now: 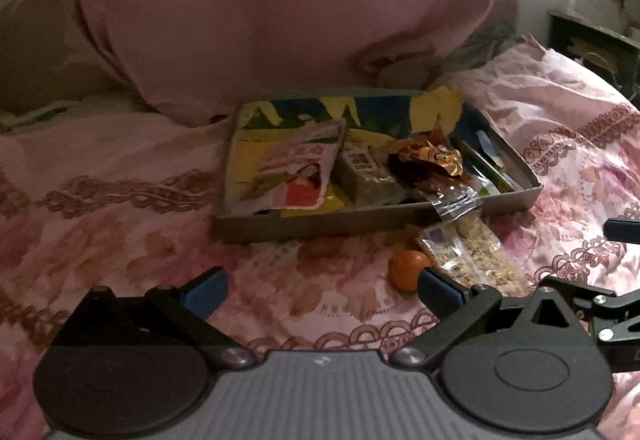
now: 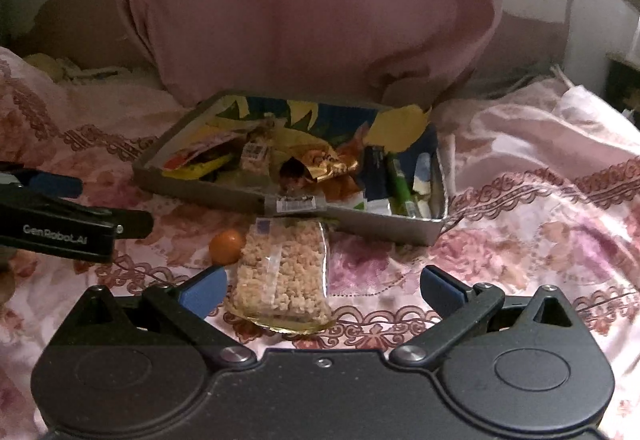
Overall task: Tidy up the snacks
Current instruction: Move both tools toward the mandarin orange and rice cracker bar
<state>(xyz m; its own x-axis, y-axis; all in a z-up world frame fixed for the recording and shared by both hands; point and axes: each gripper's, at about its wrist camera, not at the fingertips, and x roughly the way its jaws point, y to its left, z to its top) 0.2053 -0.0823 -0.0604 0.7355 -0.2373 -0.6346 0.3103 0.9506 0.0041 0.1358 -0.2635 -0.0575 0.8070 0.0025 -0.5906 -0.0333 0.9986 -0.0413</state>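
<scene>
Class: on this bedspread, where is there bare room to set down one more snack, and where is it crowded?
Free: the bedspread left of the tray, and right of the puffed-rice packet. Crowded: inside the tray, and its front edge, where the packet and orange ball lie close together.

1. One shallow box (image 2: 384, 217) sits on the bed, patterned blue and yellow inside.
2. One small orange ball-shaped thing (image 2: 227, 246) lies on the bedspread, outside the box.
3. One clear packet of puffed-grain snack (image 2: 282, 272) lies beside it, also outside the box.
4. One gold foil wrapper (image 2: 326, 163) lies in the box.
5. One pink-and-red pouch (image 1: 294, 171) lies in the box.
6. One pale green wrapped block (image 1: 366, 175) lies in the box.
7. The rest in the box is a jumble, hard to count.
8. Two grippers, the left gripper (image 1: 322, 290) and the right gripper (image 2: 322, 284), both with jaws spread.
</scene>
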